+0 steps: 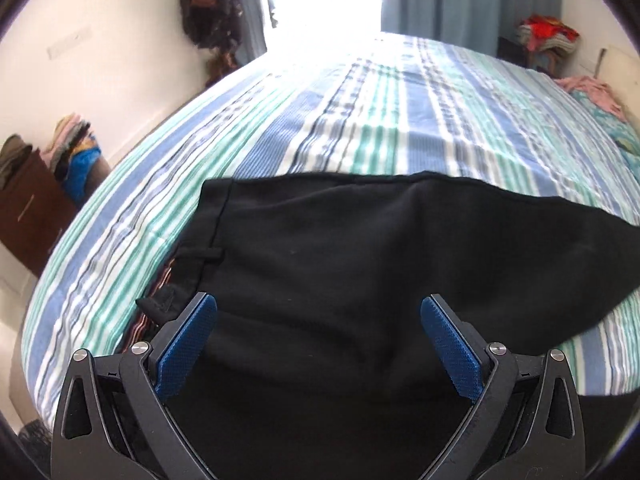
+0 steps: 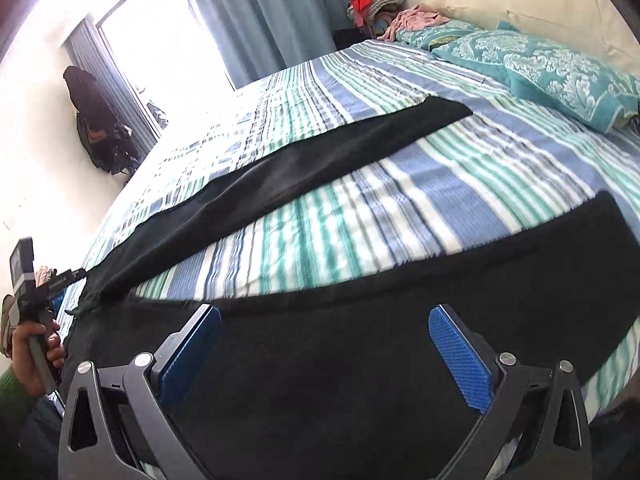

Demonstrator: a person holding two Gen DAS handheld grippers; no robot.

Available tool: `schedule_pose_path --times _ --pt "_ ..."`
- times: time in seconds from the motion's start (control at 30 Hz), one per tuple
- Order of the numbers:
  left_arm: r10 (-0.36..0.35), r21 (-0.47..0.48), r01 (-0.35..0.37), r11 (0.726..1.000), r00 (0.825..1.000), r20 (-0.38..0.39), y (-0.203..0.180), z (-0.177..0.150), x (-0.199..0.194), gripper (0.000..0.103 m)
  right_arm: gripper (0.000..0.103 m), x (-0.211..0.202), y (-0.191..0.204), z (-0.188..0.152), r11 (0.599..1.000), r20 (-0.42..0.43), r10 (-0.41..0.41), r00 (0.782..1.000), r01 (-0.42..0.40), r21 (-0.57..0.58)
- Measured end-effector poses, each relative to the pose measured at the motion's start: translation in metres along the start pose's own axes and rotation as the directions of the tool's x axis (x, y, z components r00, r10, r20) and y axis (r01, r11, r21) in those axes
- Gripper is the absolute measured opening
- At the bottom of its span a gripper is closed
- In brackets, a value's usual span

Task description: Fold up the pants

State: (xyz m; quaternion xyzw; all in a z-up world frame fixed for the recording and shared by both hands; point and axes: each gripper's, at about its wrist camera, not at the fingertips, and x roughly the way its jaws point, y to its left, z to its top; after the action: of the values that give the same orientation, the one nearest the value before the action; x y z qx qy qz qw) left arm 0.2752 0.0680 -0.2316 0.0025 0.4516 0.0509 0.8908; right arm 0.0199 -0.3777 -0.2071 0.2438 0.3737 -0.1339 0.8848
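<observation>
Black pants (image 1: 340, 256) lie spread on the striped bed (image 1: 360, 112). In the left wrist view the waistband with a belt loop is at the left, and my left gripper (image 1: 319, 312) is open just above the waist area, holding nothing. In the right wrist view the two legs are splayed apart: one leg (image 2: 320, 164) runs toward the far side, the other (image 2: 440, 300) lies under my right gripper (image 2: 325, 322), which is open and empty. The left gripper (image 2: 60, 280), held in a hand, shows at the far left by the waist.
Teal patterned pillows (image 2: 560, 72) and a pink cloth (image 2: 420, 18) lie at the head of the bed. A heap of clothes (image 1: 548, 36) sits on a stool by the curtain. A brown cabinet (image 1: 28, 212) with stacked clothes stands left of the bed.
</observation>
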Motion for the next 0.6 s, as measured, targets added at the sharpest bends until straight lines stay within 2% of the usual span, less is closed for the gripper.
schedule_pose_path --times 0.07,0.1,0.13,0.17,0.23,0.3,0.4,0.5,0.6 --pt "0.035 -0.054 -0.039 0.998 0.997 -0.072 0.021 -0.014 0.035 0.102 0.103 0.013 -0.030 0.041 1.000 0.005 -0.022 1.000 0.022 -0.005" --pt "0.004 -0.050 -0.006 0.999 0.999 -0.040 0.025 -0.024 0.042 0.103 0.103 0.021 -0.046 0.062 0.999 0.010 -0.032 0.999 0.031 0.007" --pt "0.006 -0.041 -0.005 0.999 1.000 0.023 0.025 -0.031 0.036 0.102 0.103 0.031 -0.064 0.085 0.999 0.008 -0.044 0.999 0.043 0.022" --pt "0.032 -0.024 -0.030 0.999 0.998 0.045 0.020 -0.033 0.033 0.103 0.103 0.045 -0.081 0.108 0.998 -0.008 -0.062 0.998 0.062 0.033" --pt "0.072 0.009 -0.072 0.997 0.996 0.045 0.012 -0.035 0.035 0.103 0.103 0.081 -0.112 0.157 0.995 -0.055 -0.098 0.994 0.100 0.031" --pt "0.076 0.006 -0.076 0.997 0.996 0.056 0.011 -0.036 0.037 0.103 0.103 0.120 -0.140 0.203 0.991 -0.112 -0.125 0.986 0.130 0.036" --pt "0.069 0.001 -0.069 0.998 0.995 0.065 0.010 -0.035 0.038 0.103 0.103 0.177 -0.176 0.266 0.982 -0.156 -0.113 0.981 0.133 0.130" --pt "0.071 0.001 -0.071 0.997 0.995 0.073 0.010 -0.036 0.039 0.102 0.102 0.226 -0.185 0.310 0.978 -0.196 -0.131 0.972 0.159 0.136" --pt "0.076 0.003 -0.077 0.997 0.994 0.082 0.009 -0.037 0.039 0.102 0.090 0.269 -0.177 0.330 0.985 -0.253 -0.153 0.955 0.169 0.041"
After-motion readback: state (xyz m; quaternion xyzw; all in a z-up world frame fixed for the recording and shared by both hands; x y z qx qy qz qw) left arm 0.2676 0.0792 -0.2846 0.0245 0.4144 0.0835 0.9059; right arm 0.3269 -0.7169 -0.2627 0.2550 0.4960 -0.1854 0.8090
